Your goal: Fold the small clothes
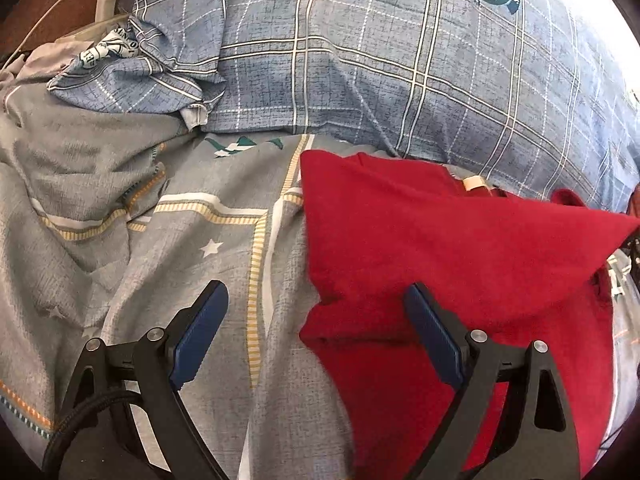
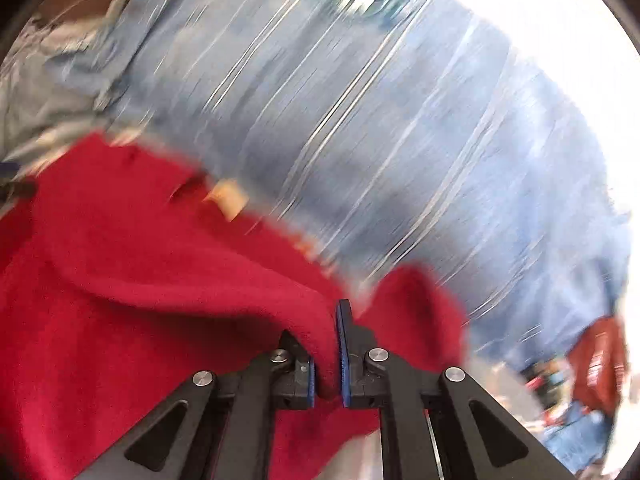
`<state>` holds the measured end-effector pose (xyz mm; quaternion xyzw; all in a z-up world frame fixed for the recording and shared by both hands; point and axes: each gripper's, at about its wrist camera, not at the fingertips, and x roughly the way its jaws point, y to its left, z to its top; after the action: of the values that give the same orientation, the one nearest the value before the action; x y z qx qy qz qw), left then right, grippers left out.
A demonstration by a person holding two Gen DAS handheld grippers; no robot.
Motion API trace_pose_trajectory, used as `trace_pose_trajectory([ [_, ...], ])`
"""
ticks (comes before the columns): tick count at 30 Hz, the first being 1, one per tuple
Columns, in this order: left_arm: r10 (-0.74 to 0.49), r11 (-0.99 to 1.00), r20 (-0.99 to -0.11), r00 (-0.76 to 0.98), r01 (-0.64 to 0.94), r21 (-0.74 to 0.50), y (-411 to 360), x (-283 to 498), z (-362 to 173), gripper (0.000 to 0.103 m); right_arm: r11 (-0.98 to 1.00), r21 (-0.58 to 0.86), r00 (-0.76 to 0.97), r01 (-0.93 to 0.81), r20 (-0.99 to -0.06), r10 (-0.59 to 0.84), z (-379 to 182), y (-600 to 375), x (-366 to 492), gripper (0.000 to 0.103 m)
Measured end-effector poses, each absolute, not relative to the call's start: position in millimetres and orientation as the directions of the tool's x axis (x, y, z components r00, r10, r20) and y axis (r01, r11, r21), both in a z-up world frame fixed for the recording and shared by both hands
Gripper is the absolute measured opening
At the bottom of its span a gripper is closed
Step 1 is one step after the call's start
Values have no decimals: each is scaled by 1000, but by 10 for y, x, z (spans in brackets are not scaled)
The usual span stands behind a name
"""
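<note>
A small red garment (image 1: 460, 248) lies on the grey patterned bedsheet (image 1: 180, 240), with a pale label near its far edge. Its right part is lifted into a taut fold running toward the right. My left gripper (image 1: 316, 300) is open and empty, hovering over the garment's left edge; its right finger is above the red cloth, its left finger above the sheet. In the blurred right wrist view, my right gripper (image 2: 326, 344) is shut on a pinched fold of the red garment (image 2: 140, 280) and holds it raised.
A blue plaid pillow (image 1: 380, 60) lies right behind the garment and also shows in the right wrist view (image 2: 360, 120). A crumpled blue plaid cloth (image 1: 152, 64) lies at the back left. A white cable and charger (image 1: 104, 0) rest on a brown surface beyond it.
</note>
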<state>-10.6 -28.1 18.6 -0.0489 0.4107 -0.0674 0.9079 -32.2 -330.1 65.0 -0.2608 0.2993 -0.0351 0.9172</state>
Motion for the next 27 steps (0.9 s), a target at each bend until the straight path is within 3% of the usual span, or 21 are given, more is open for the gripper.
trace_pose_trajectory([
  [3,-165,986,-744,648,95,-137,-309,-111,182,91,796,-600,836,-84,-476,-271,518,-3305,-367,12],
  [4,-164,986,-743,649,97,-133,-315,-117,183,91,769,-631,801,-107,-513,-310,392,-3319,-368,16],
  [5,-163,987,-741,652,100,-129,-321,-130,190,91,760,-636,760,-133,-558,-334,294,-3356,-371,29],
  [7,-164,987,-736,657,103,-127,-320,-151,201,91,789,-591,703,-167,-633,-325,215,-3472,-482,36],
  [9,-159,987,-735,659,100,-124,-324,-166,208,91,835,-526,704,-161,-655,-276,315,-3570,-669,50],
  [11,-163,987,-734,660,103,-126,-341,-196,220,91,894,-424,710,-144,-674,-206,486,-3662,-839,54],
  [17,-123,992,-726,677,100,-74,-488,-351,399,91,996,-68,729,-61,-684,-2,834,-3722,-719,53],
  [20,-109,993,-725,680,109,-47,-562,-423,530,91,999,-21,719,-37,-695,12,692,-3603,-423,36],
  [25,-92,994,-716,692,112,-20,-635,-443,719,91,999,-44,626,10,-779,-40,165,-3521,-40,36],
  [27,-81,993,-707,703,121,6,-690,-417,779,91,999,-43,649,27,-759,-50,200,-3513,-58,36],
])
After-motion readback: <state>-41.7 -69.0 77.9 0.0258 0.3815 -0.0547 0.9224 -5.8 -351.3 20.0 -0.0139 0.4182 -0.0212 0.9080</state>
